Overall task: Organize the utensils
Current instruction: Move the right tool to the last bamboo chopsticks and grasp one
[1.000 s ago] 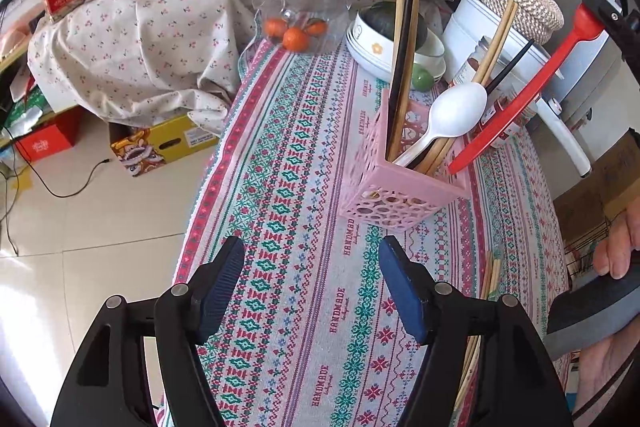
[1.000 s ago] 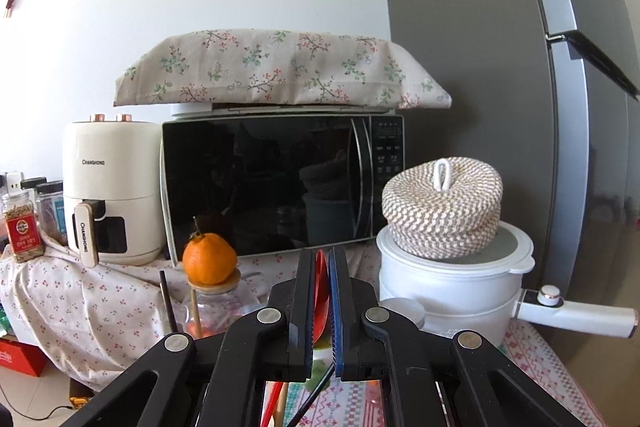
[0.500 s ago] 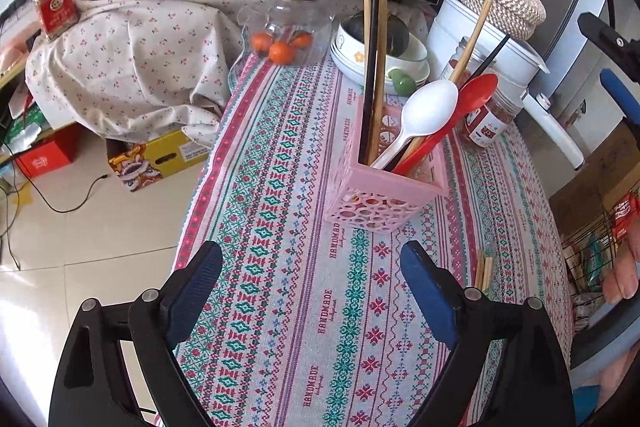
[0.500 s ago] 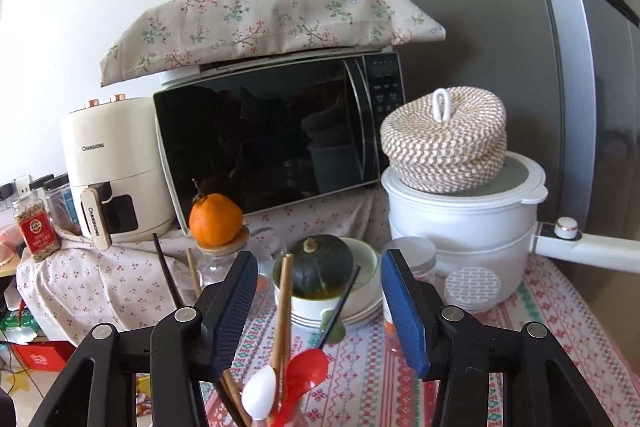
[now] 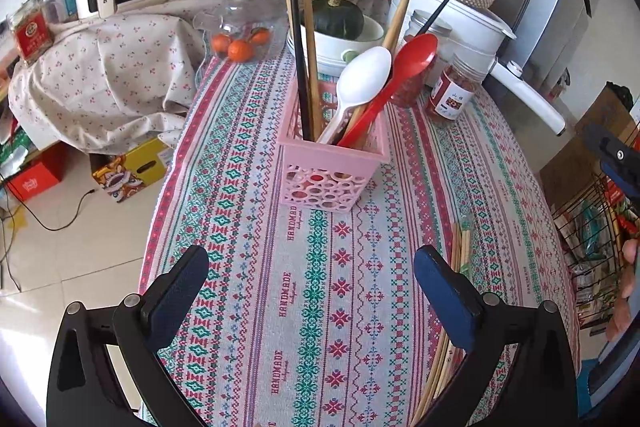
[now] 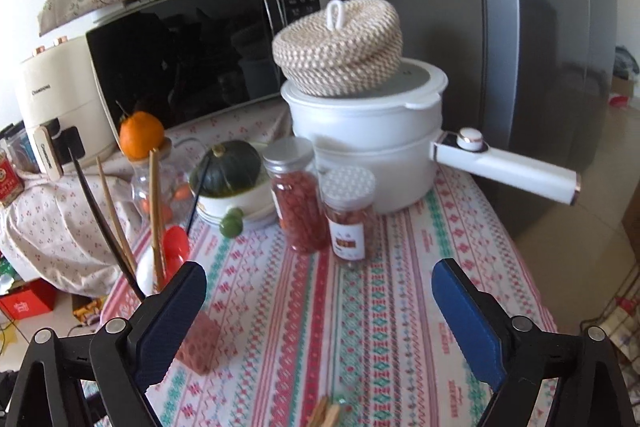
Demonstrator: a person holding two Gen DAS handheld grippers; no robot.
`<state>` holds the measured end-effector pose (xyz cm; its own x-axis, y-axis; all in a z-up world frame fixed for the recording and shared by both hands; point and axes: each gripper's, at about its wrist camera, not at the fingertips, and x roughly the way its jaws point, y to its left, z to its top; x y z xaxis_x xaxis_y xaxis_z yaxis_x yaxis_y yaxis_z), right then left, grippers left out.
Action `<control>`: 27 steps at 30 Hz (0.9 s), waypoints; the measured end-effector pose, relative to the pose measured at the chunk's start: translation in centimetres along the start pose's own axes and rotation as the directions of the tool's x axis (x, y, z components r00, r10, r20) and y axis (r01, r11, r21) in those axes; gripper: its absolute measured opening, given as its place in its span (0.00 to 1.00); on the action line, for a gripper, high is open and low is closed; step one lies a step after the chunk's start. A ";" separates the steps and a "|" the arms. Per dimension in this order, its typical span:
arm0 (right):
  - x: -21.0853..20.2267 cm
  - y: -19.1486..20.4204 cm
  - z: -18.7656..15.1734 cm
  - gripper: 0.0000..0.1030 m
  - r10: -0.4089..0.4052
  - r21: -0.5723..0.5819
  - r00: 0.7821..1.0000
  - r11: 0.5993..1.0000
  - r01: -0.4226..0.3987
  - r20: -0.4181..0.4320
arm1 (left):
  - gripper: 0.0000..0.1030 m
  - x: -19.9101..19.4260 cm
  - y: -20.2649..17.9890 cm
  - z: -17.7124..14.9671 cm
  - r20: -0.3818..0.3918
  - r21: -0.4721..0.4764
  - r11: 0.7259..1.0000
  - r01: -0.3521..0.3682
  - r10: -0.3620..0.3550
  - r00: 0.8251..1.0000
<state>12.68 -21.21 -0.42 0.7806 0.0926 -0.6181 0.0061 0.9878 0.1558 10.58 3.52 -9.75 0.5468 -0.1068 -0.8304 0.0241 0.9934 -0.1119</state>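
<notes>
Both of our grippers are released and carry nothing: our left gripper (image 5: 310, 269) hangs over the patterned tablecloth (image 5: 256, 227) with its jaws spread wide, having just been opening, and only cloth lies between them. Our right gripper (image 6: 318, 287) has also just been opening, and its jaws likewise frame bare cloth. We take the pink basket (image 5: 332, 167) as our landmark; it stands on the cloth beyond the left gripper, well apart from its pads. Inside the basket, leaning toward its right side, are a red spoon (image 5: 400, 75) and a white spoon (image 5: 362, 83), side by side, with wooden and black chopsticks (image 5: 298, 27) standing at its left. Nearer to us than the basket and to its right, a loose bundle of wooden chopsticks (image 5: 460, 255) lies flat on the cloth, just beside the left gripper's right pad. Behind the basket sits a bowl holding a green squash (image 5: 338, 17).
</notes>
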 end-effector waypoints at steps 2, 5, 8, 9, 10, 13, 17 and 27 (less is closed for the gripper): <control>0.1 -0.8 -0.9 0.95 -0.007 0.010 0.999 1.000 0.008 -0.043 | 1.00 0.5 -0.3 -0.3 -0.022 0.011 1.000 0.009 -0.009 1.000; 0.7 -1.5 -2.4 0.96 -0.010 0.006 0.993 1.000 0.011 -0.116 | 1.00 1.5 -0.6 -0.8 -0.069 0.017 0.999 0.028 -0.027 0.997; 2.0 -1.9 -4.0 0.96 -0.027 -0.009 0.977 1.000 0.025 -0.213 | 1.00 2.5 -0.6 -1.2 -0.118 0.013 0.999 0.042 -0.040 0.992; 2.6 -2.1 -4.5 0.96 -0.033 -0.011 0.967 0.999 0.031 -0.251 | 1.00 2.8 -0.6 -1.4 -0.135 0.013 0.999 0.043 -0.041 0.990; 3.1 -2.2 -5.0 0.96 -0.042 -0.009 0.957 0.999 0.042 -0.287 | 1.00 3.1 -0.6 -1.5 -0.153 0.014 0.999 0.043 -0.040 0.987; 5.0 -3.0 -6.7 0.96 -0.058 0.010 0.913 0.998 0.068 -0.405 | 1.00 3.9 -0.6 -1.9 -0.193 0.023 0.999 0.039 -0.034 0.981; 7.4 -4.1 -8.8 0.96 -0.054 0.034 0.851 0.996 0.084 -0.523 | 1.00 4.7 -0.5 -2.2 -0.223 0.037 0.999 0.031 -0.022 0.975; 10.4 -3.6 -12.0 0.96 -0.072 -0.004 0.773 0.996 0.089 -0.630 | 1.00 5.3 -0.3 -2.5 -0.243 0.047 0.999 0.025 -0.012 0.970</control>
<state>13.27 -22.34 -16.64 0.2092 0.0798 -0.9746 0.0736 0.9926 0.0970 11.38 2.54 -15.53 0.3272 -0.1259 -0.9365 0.0772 0.9913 -0.1063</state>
